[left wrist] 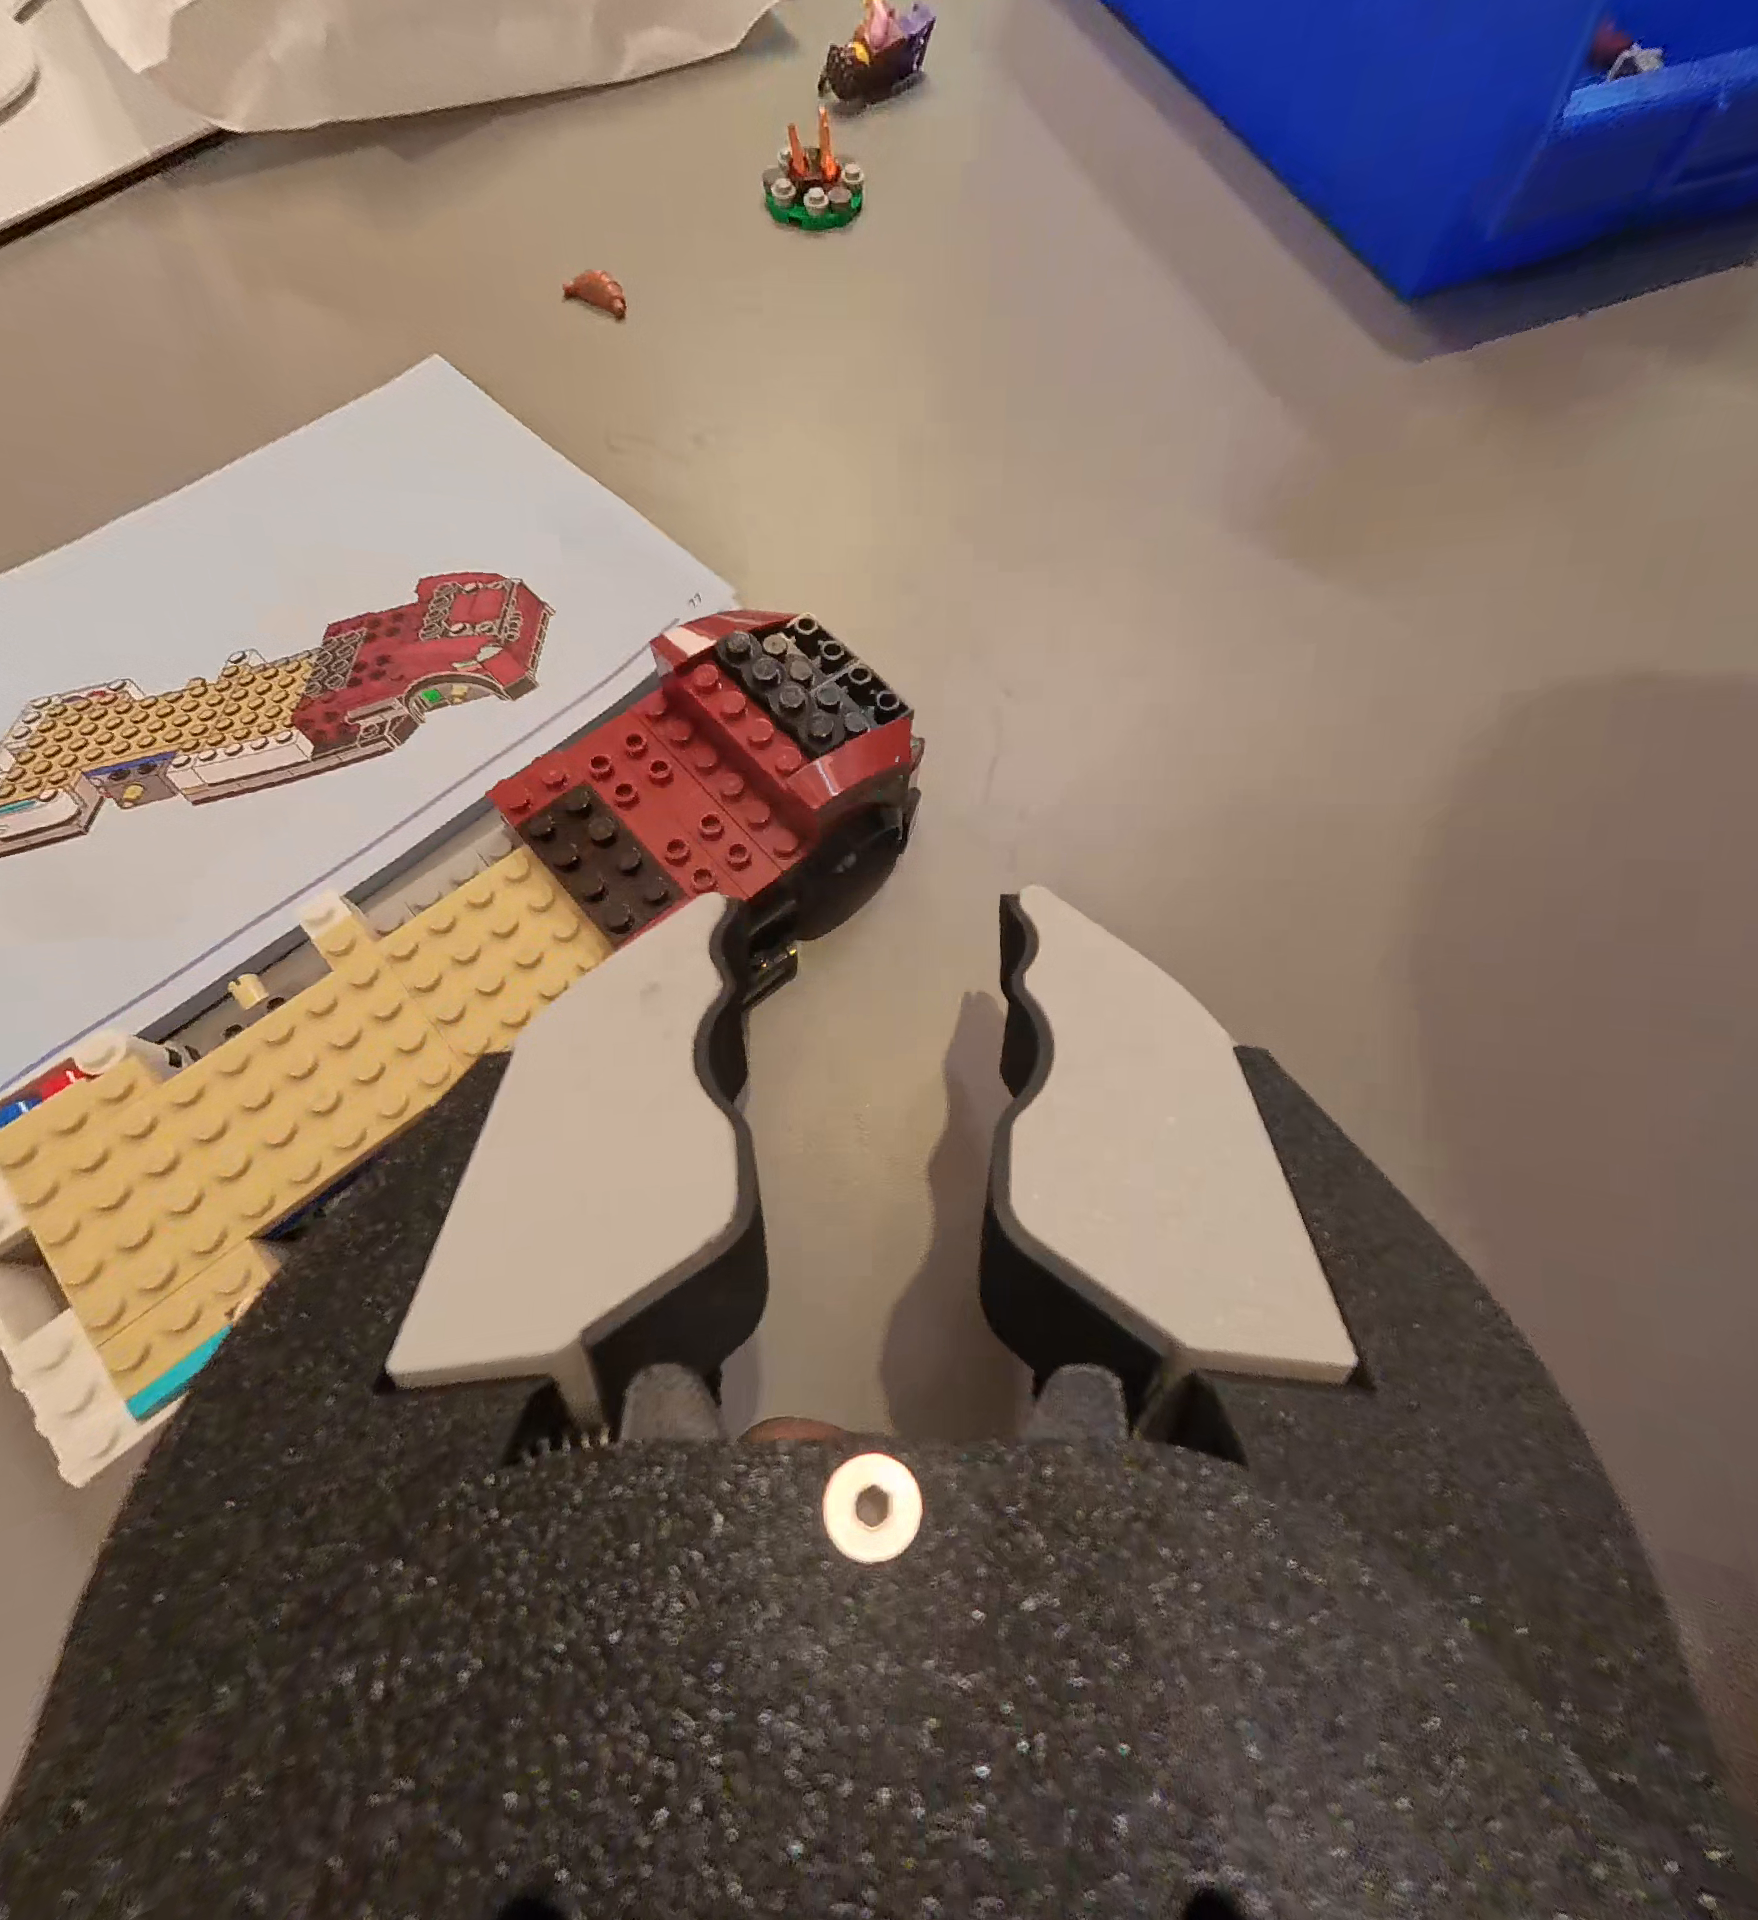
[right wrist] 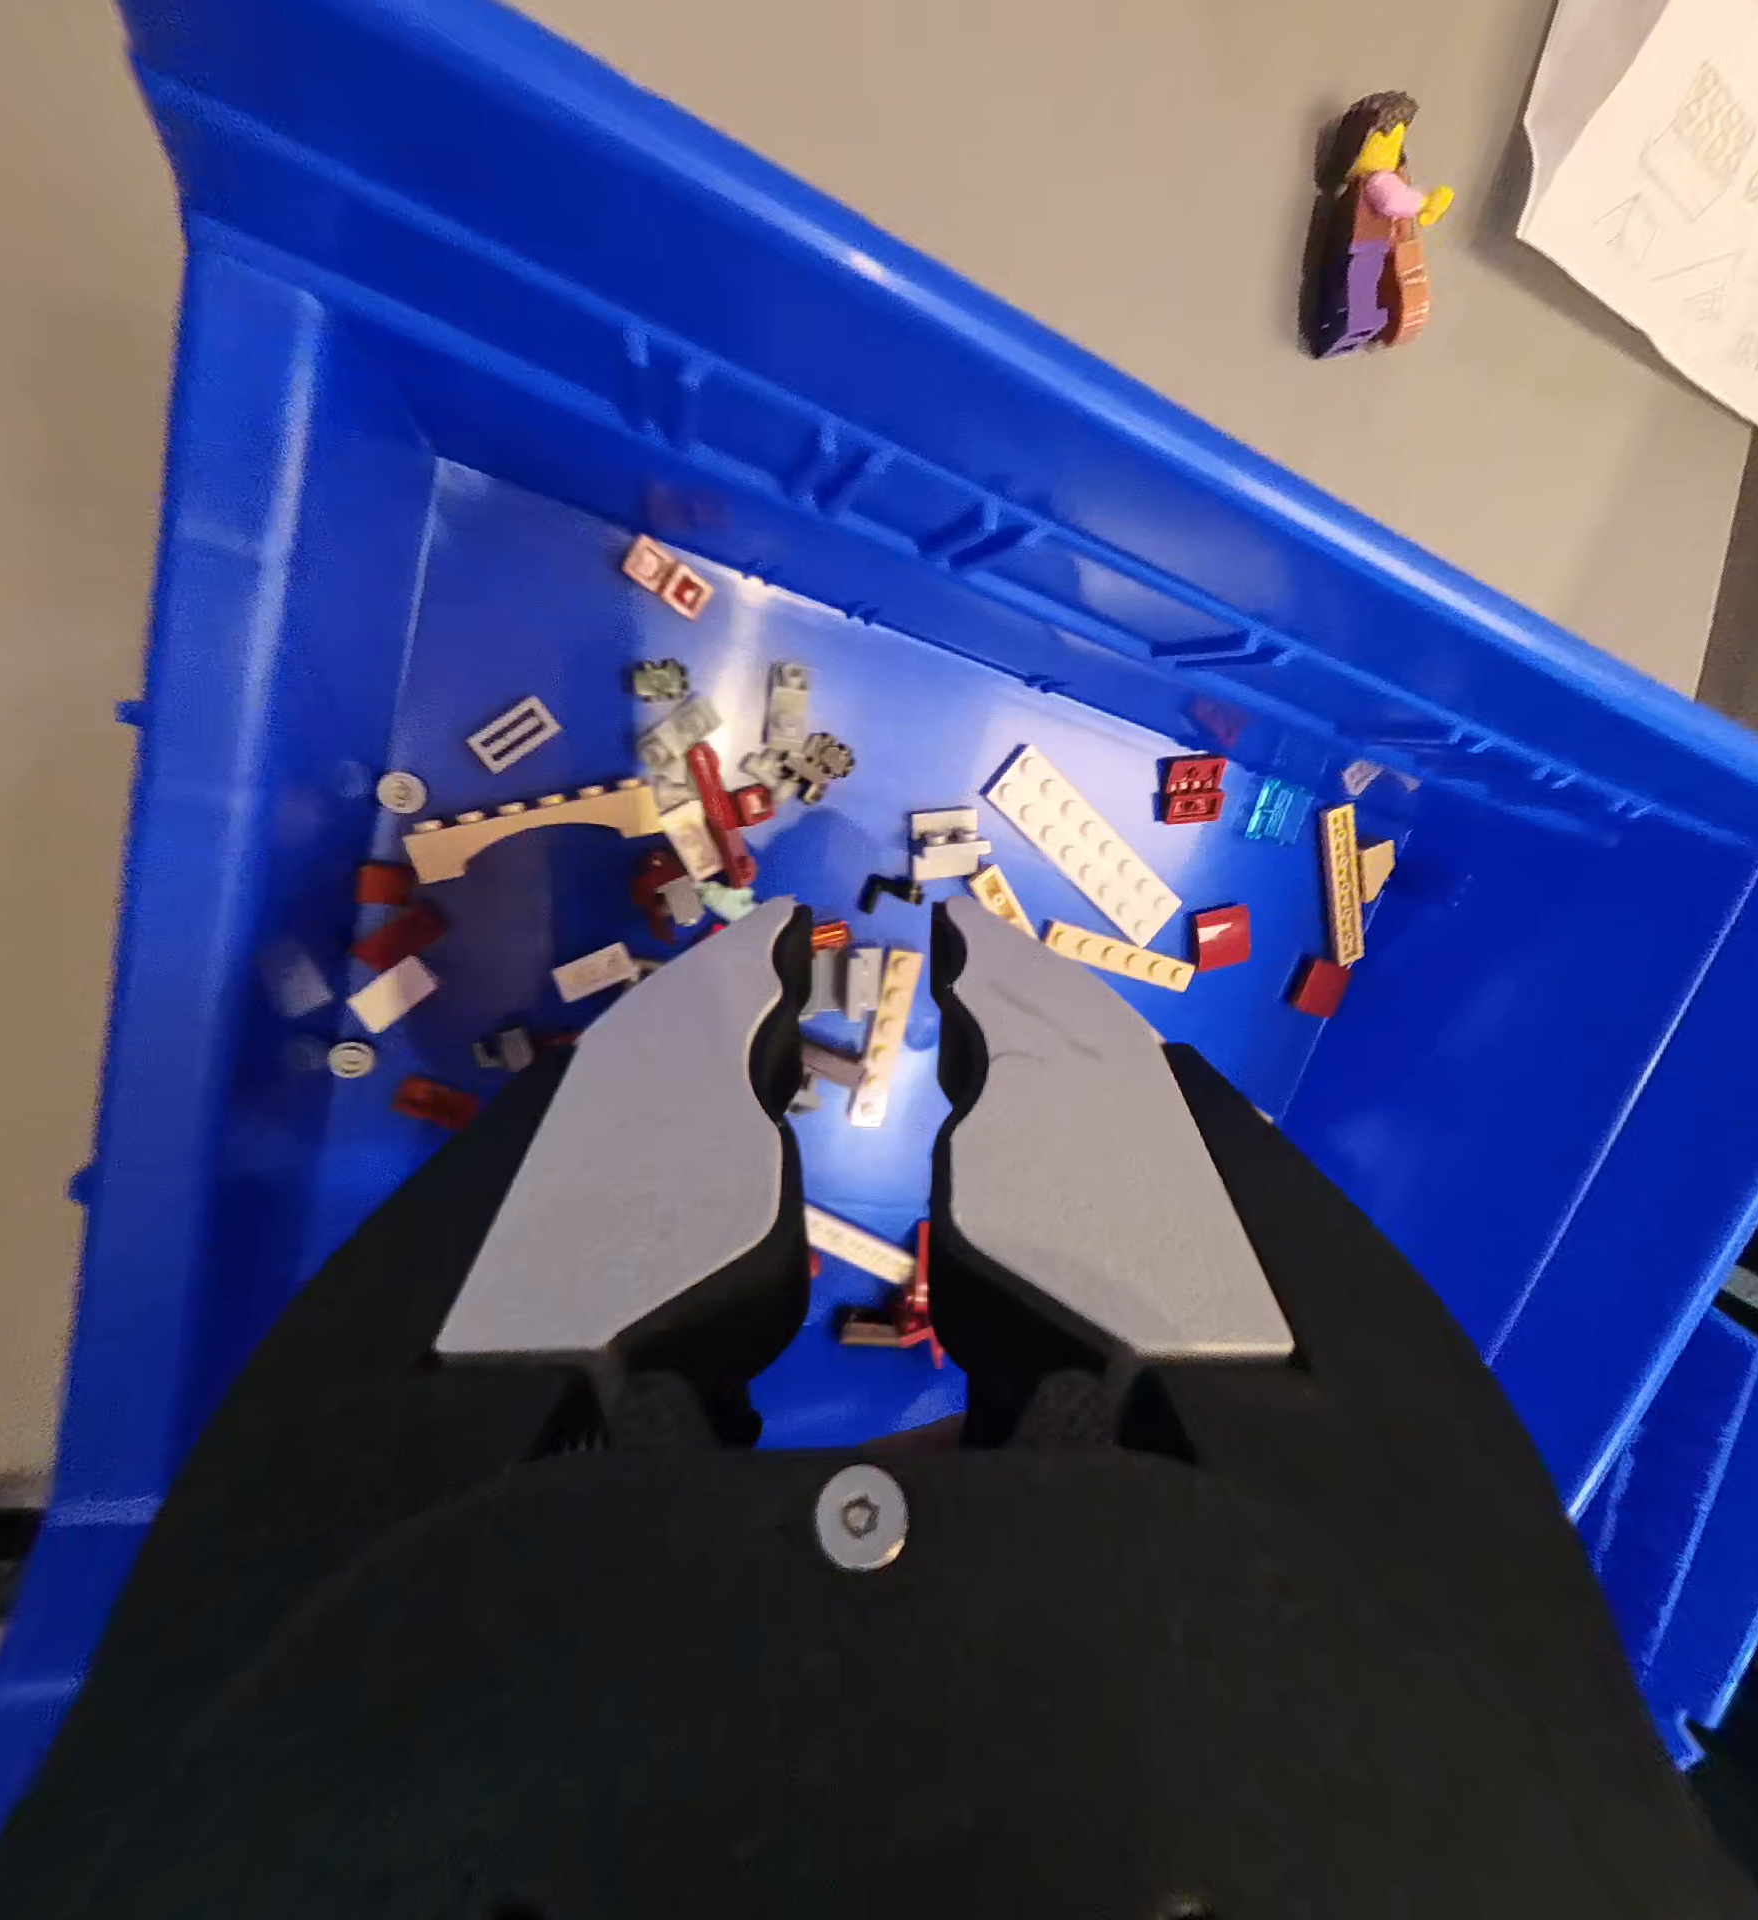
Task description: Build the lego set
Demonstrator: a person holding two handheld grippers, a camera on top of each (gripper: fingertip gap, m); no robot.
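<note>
- Above the blue bin, the right gripper hangs open, empty, over a tan plate; crowded neighbours risk a double pick
- At ten o'clock of the open, empty left gripper, the dark red brick model could be nudged

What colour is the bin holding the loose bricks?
Bright blue bin, clearest in the right wrist view.

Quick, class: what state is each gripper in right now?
Left gripper: open, holding nothing, beside the brick model.
Right gripper: open, holding nothing, above loose bricks in the blue bin.
</note>
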